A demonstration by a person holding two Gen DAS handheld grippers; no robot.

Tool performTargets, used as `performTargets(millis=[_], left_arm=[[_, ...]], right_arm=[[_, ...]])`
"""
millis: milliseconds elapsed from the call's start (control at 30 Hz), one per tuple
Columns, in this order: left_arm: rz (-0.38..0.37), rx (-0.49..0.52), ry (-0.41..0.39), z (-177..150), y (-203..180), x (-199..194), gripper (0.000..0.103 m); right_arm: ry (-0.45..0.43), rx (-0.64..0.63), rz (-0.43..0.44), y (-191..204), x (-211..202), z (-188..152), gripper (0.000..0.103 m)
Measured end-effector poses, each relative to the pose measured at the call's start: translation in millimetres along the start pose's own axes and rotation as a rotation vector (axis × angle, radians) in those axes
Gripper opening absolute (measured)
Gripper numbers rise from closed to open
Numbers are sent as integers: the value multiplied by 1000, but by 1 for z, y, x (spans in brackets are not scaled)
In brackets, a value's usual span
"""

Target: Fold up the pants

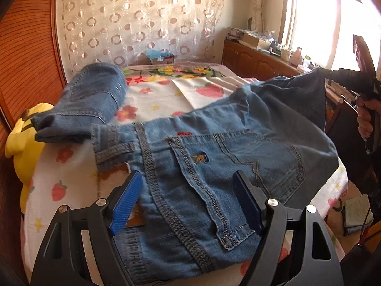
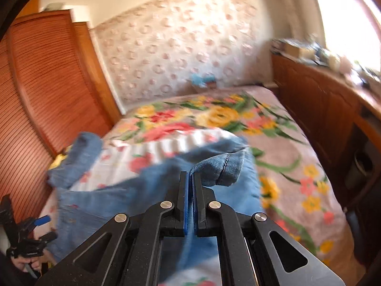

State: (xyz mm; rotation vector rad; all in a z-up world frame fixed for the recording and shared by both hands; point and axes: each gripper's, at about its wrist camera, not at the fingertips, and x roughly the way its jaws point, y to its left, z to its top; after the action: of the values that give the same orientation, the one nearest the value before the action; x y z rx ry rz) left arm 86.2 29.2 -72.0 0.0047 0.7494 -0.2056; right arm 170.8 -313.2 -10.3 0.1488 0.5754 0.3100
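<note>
Jeans (image 1: 214, 143) lie across the bed (image 1: 71, 178), seat just ahead of the left tongs (image 1: 188, 190), which gape wide, holding nothing. Right tongs (image 2: 190, 178) pinch a raised leg end, probably to carry it over for a fold.

Pants (image 1: 214, 147) on bed (image 1: 59, 166) (probably).

The right gripper (image 2: 189, 178) has its jaws pinched on a fold of blue denim pants (image 2: 147, 190), above the floral-covered bed (image 2: 285, 166).
</note>
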Motion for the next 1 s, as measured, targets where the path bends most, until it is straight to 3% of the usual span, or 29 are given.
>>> performTargets(millis=[233, 433, 500, 600, 733, 1000], left_arm=[[19, -8, -62, 9, 14, -32, 79], [25, -36, -72, 8, 26, -37, 79], [25, -39, -69, 6, 28, -34, 79], [22, -44, -64, 5, 29, -31, 79], [14, -35, -51, 5, 23, -24, 79], [-22, 1, -30, 12, 2, -5, 79]], right_arm=[[37, -194, 164, 109, 1, -9, 3], [134, -291, 294, 169, 8, -39, 3], [161, -300, 287, 171, 17, -42, 4], [169, -316, 263, 164, 20, -47, 13], [128, -296, 254, 157, 11, -38, 37], [129, -240, 164, 132, 26, -38, 40]])
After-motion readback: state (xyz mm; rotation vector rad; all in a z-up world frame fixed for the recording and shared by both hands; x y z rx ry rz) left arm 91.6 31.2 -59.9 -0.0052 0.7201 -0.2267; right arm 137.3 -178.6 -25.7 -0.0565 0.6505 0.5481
